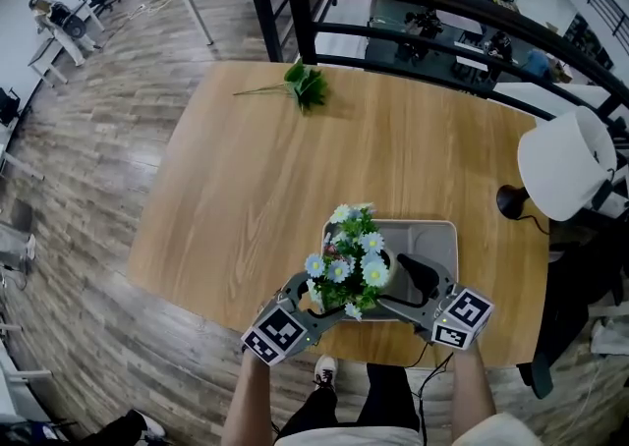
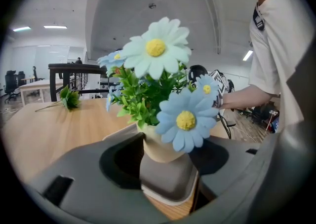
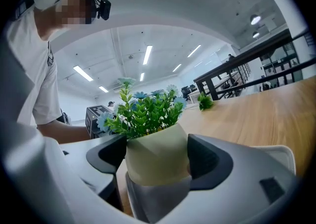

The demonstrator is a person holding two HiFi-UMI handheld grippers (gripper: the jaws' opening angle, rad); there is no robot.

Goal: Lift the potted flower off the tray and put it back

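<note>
— What can't be seen from the head view?
— The flowers (image 1: pixel 349 262) cover their pot (image 3: pixel 155 161) and the tray's (image 1: pixel 437 238) lower left corner. A figure (image 1: pixel 44 12) at upper left is too small to tell.
— And the left gripper view?
— The person's (image 2: pixel 276 45) head is cut off by the top edge.

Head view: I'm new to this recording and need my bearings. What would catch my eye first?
The potted flower, pale blue daisies in a cream pot, is at the near edge of the table, over a grey tray. The left claw and right claw clasp its pot from either side. A loose green sprig lies alone near the far edge.
</note>
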